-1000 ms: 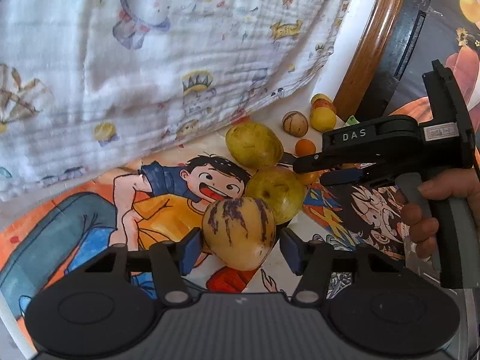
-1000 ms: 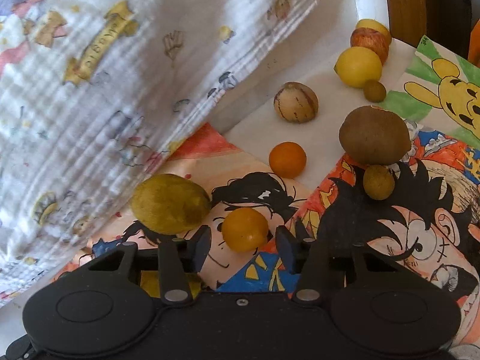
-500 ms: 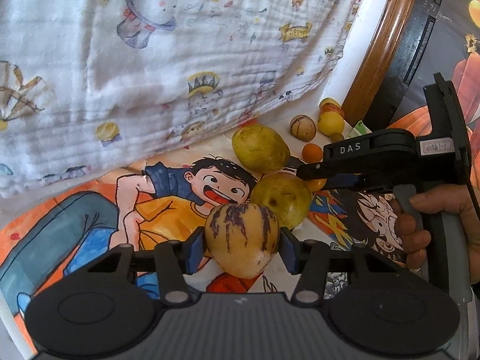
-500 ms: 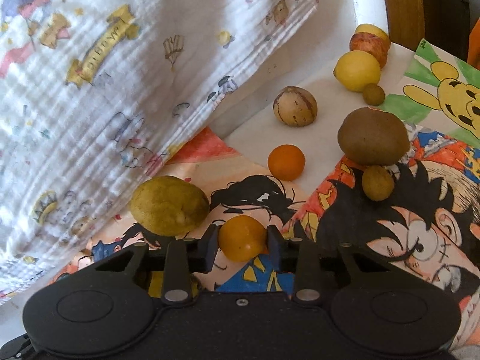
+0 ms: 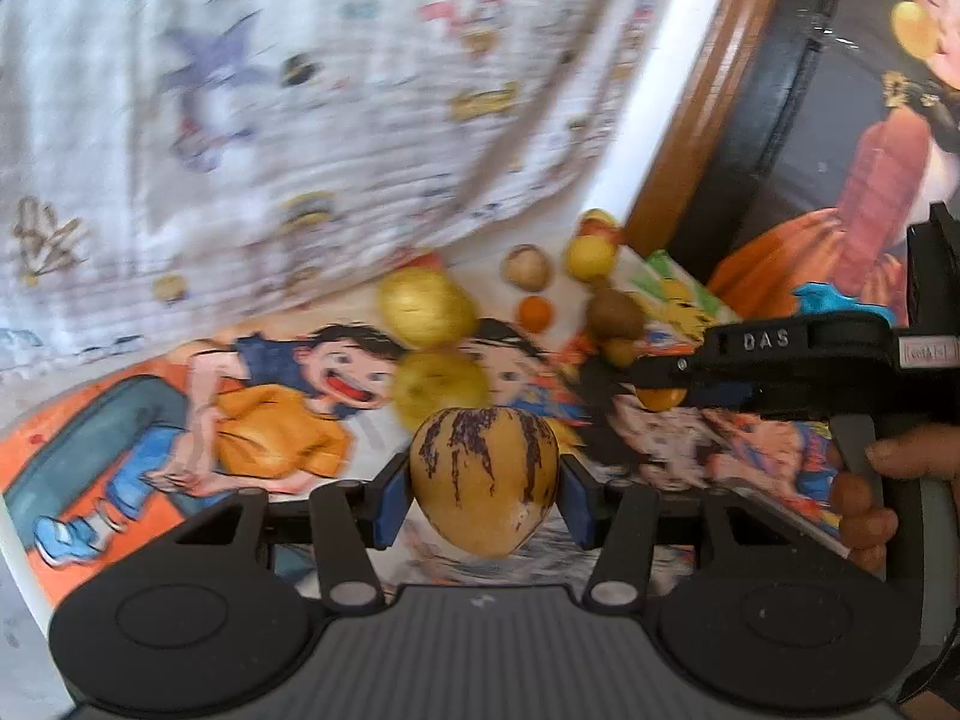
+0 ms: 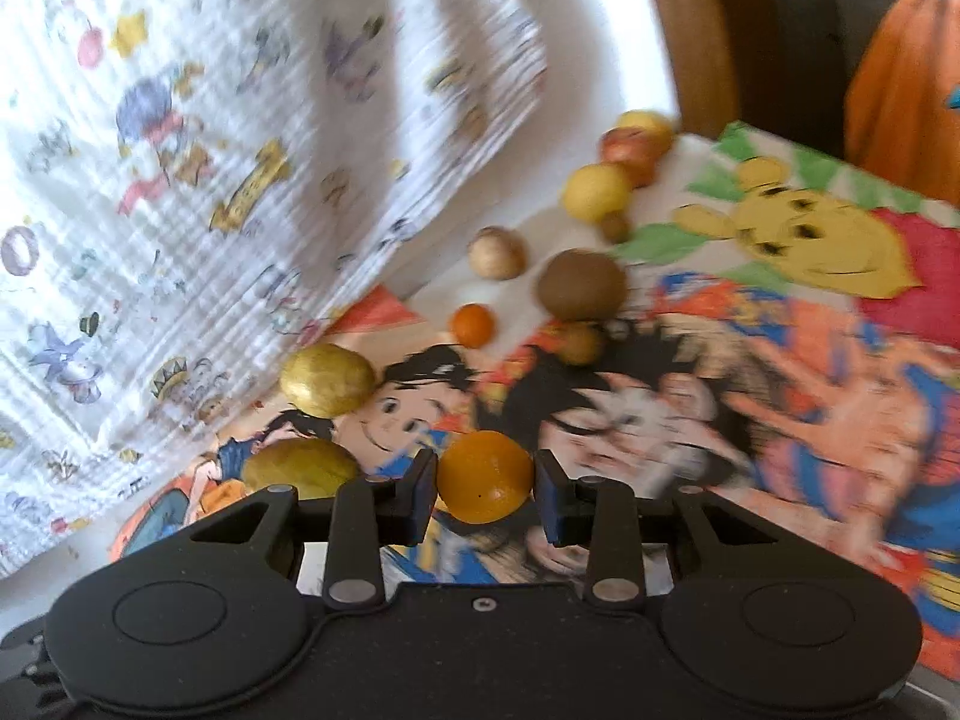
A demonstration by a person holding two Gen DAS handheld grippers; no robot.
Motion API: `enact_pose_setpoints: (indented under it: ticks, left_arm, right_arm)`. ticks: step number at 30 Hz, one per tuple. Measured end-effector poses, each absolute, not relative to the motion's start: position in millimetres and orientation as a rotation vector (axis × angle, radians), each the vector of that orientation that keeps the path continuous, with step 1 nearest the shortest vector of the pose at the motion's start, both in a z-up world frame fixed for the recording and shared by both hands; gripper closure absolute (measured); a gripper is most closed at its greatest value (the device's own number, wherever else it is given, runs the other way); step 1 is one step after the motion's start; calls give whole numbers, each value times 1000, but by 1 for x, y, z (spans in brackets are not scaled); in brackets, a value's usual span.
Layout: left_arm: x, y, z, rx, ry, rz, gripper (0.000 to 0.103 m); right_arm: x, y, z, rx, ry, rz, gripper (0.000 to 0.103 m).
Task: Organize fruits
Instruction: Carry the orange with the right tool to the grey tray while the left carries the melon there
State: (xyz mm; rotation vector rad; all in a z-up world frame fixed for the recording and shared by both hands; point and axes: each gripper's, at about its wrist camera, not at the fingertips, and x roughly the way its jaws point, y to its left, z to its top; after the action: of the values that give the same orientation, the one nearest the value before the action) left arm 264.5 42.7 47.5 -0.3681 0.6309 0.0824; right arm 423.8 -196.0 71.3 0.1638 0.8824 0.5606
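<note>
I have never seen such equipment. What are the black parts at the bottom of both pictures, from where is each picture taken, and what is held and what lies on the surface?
There is no robot here. A person holds a handheld two-finger gripper in each hand, and each gripper carries a camera looking forward along its fingers, so the black shape at the bottom is the tool itself.

In the left camera's view, the left gripper is closed on a yellow fruit with purple stripes. The same view shows the right gripper from the side, with the person's hand on its handle.

In the right camera's view, the right gripper clamps a small orange fruit.

More fruit lies on colourful cartoon posters: two yellow-green fruits, a brown kiwi-like one, a small orange. A printed white cloth hangs behind.
</note>
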Motion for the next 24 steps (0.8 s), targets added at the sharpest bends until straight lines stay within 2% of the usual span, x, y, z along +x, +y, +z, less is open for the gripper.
enact_pose_setpoints:
  ticks: [11, 24]
  left_arm:
    - [273, -46, 70, -328, 611, -117, 47]
    - [325, -121, 37, -217, 692, -248, 47]
  right_arm:
    - [359, -315, 69, 71, 766, 423, 66]
    - [302, -330, 25, -179, 622, 371, 67]
